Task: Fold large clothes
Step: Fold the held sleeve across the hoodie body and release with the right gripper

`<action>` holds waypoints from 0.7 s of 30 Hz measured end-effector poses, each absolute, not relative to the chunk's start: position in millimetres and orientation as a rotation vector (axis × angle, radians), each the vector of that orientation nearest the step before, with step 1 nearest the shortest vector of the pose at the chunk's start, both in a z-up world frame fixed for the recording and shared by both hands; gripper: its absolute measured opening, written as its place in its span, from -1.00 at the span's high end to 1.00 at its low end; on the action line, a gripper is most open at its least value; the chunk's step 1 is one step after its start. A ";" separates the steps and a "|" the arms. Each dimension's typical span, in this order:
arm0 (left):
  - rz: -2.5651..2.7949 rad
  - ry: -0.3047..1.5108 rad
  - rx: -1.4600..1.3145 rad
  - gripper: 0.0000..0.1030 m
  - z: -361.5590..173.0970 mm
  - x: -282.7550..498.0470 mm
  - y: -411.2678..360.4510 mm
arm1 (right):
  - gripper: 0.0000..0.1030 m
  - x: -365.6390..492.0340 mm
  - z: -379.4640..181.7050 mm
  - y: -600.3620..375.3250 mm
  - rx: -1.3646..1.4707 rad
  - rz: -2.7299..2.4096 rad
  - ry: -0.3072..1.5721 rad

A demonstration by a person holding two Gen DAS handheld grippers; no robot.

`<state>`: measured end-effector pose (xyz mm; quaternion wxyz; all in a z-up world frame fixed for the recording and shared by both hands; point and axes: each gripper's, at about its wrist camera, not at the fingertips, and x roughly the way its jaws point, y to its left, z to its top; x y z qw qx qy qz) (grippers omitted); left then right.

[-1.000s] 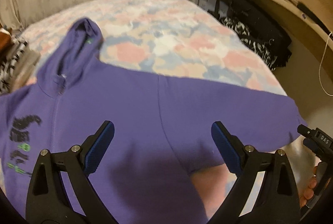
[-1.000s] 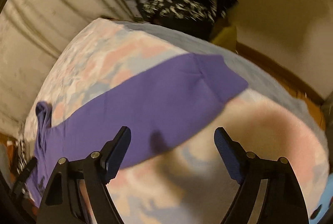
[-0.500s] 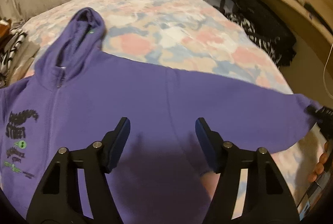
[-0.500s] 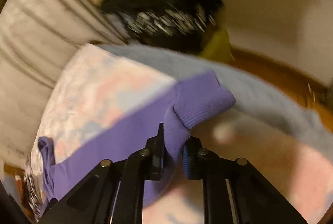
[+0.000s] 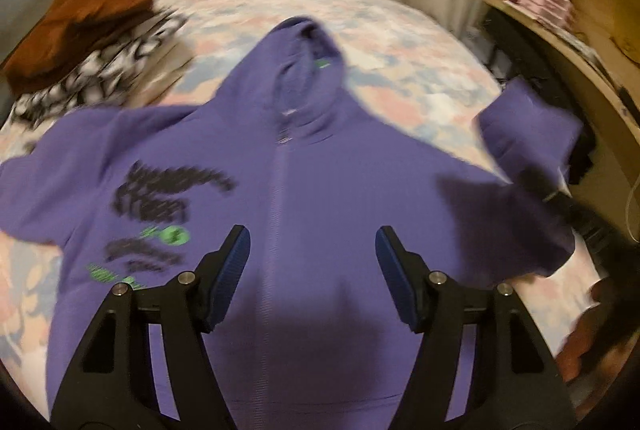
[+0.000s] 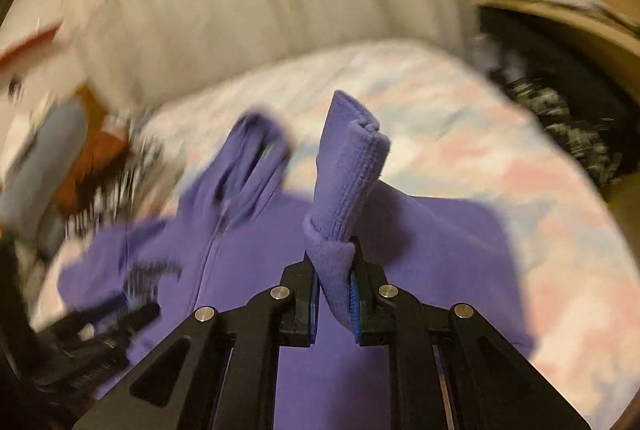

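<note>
Right hand-held gripper (image 6: 335,294), clamped on sleeve cuff (image 6: 348,166), has carried it over the hoodie (image 5: 320,198) (sleeve fold begun); left hand-held gripper (image 5: 312,270) half-open, empty.

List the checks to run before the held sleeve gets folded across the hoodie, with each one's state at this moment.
1. Right gripper clamped on the sleeve cuff: ok.
2. Left gripper open, no fabric between its pads: ok.
3. Hoodie lying front up on the bed, zipper closed: ok.
4. Other sleeve spread flat: not ok, it looks bunched.
5. Hood smoothed flat: cannot tell, blurred.
6. Pile of clothes apart from the hoodie: cannot tell.
</note>
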<state>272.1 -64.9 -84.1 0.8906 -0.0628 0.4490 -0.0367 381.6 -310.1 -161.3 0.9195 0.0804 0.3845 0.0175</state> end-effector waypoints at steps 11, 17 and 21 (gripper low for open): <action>-0.201 1.038 -0.288 -0.23 -131.0 265.9 -21.2 | -0.33 381.1 -241.7 -234.3 -0.076 0.063 0.984; -0.295 1.038 -0.376 -0.23 -135.7 267.1 -27.3 | -0.36 336.0 -229.5 -242.2 -0.077 0.094 0.936; -0.344 1.049 -0.418 -0.22 -139.6 270.8 -32.1 | -0.36 311.8 -233.0 -259.4 -0.003 0.096 0.925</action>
